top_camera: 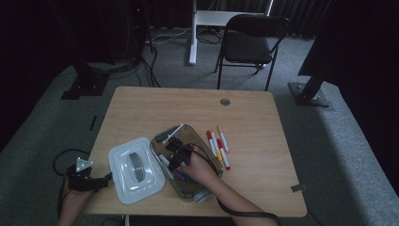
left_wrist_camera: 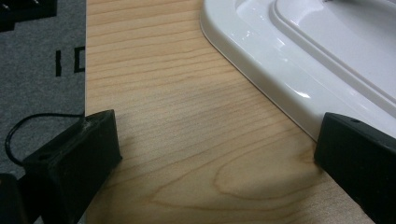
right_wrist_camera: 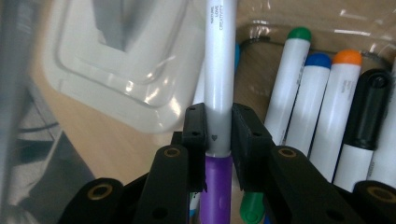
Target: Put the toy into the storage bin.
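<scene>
The right gripper (right_wrist_camera: 218, 135) is closed on a purple marker (right_wrist_camera: 219, 70), with the pads pressing on its white barrel just above the purple cap. In the high view this gripper (top_camera: 176, 157) is low in the middle of the frame, inside the clear box (top_camera: 203, 141), so the marker is over the box and not yet lying in it. In the right gripper view more markers (right_wrist_camera: 327, 107) with green, blue, orange and black caps lie side by side at the right of the frame. Four other markers (top_camera: 219, 147) are on the table (top_camera: 141, 103), just right of the box. The white lid (top_camera: 135, 168) lies left of the box, and the left gripper (top_camera: 87, 181) rests at the lower left edge of the table with its jaws wide apart and nothing between them; the lid's rim (left_wrist_camera: 261, 70) is near one jaw. The step now seems to be laying the purple marker down into the box. To do it well, the person should lower it until it lies parallel to the others in a free place beside them, then open the jaws only a little, so that it does not roll or push its neighbours.
</scene>
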Action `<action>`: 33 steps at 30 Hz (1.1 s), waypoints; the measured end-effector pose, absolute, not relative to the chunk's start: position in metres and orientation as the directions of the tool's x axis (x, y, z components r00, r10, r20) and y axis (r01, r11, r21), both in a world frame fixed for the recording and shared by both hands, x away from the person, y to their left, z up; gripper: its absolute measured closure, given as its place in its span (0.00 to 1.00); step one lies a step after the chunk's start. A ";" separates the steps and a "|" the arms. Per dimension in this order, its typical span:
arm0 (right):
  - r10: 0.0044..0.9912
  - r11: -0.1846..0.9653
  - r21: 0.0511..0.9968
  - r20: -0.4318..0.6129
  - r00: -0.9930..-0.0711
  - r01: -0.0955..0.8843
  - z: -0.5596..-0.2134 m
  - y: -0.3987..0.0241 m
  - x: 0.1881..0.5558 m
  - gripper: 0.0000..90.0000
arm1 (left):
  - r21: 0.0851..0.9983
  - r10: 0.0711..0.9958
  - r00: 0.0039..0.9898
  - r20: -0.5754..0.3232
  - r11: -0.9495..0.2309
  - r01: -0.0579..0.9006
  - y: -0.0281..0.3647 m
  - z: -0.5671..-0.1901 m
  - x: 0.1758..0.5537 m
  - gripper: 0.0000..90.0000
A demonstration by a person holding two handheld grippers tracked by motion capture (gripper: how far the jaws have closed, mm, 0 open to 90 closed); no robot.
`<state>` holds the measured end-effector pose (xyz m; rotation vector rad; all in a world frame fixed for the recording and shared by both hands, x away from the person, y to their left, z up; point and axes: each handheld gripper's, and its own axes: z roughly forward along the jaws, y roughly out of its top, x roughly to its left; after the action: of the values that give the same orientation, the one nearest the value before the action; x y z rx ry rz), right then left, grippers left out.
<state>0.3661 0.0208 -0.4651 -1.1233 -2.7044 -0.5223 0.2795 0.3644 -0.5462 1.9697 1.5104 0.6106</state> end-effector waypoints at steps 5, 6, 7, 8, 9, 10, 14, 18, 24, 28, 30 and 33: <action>0.656 0.674 0.220 0.261 -0.708 0.706 -0.469 0.026 0.367 0.84 | 0.685 0.967 0.255 0.011 -0.193 0.703 0.364 -0.546 0.279 0.01; 0.656 0.679 0.208 0.258 -0.709 0.704 -0.471 0.027 0.366 0.84 | 0.685 0.967 0.255 0.011 -0.193 0.703 0.364 -0.546 0.279 0.01; 0.653 0.688 0.195 0.256 -0.713 0.699 -0.473 0.029 0.366 0.84 | 0.685 0.967 0.255 0.011 -0.193 0.703 0.364 -0.546 0.279 0.01; 0.651 0.690 0.188 0.259 -0.713 0.698 -0.474 0.029 0.365 0.84 | 0.685 0.967 0.255 0.010 -0.193 0.703 0.364 -0.546 0.279 0.01; 0.652 0.691 0.187 0.256 -0.714 0.698 -0.474 0.029 0.365 0.83 | 0.685 0.967 0.255 0.011 -0.193 0.703 0.364 -0.546 0.279 0.01; 0.653 0.690 0.187 0.254 -0.713 0.699 -0.474 0.029 0.365 0.82 | 0.685 0.967 0.255 0.010 -0.193 0.703 0.364 -0.546 0.279 0.01; 0.649 0.701 0.169 0.253 -0.718 0.693 -0.477 0.030 0.365 0.78 | 0.685 0.967 0.255 0.011 -0.193 0.703 0.364 -0.546 0.279 0.01; 0.646 0.700 0.181 0.253 -0.721 0.691 -0.474 0.029 0.365 0.78 | 0.685 0.967 0.255 0.011 -0.193 0.703 0.364 -0.546 0.279 0.01; 0.648 0.675 0.239 0.261 -0.716 0.698 -0.460 0.009 0.367 0.76 | 0.685 0.967 0.255 0.011 -0.193 0.703 0.364 -0.546 0.279 0.01; 0.641 0.657 0.297 0.266 -0.720 0.693 -0.442 -0.009 0.365 0.71 | 0.685 0.967 0.256 0.012 -0.194 0.702 0.364 -0.546 0.280 0.01; 0.638 0.648 0.316 0.273 -0.720 0.693 -0.437 -0.014 0.365 0.71 | 0.685 0.967 0.256 0.012 -0.194 0.702 0.364 -0.546 0.280 0.01; 0.632 0.618 0.375 0.284 -0.721 0.691 -0.421 -0.029 0.365 0.66 | 0.684 0.966 0.256 0.012 -0.195 0.703 0.364 -0.546 0.280 0.01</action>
<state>0.3650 -0.0292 -0.4210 -1.1140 -2.7128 -0.7087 0.2795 0.3645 -0.5462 1.9713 1.5090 0.6112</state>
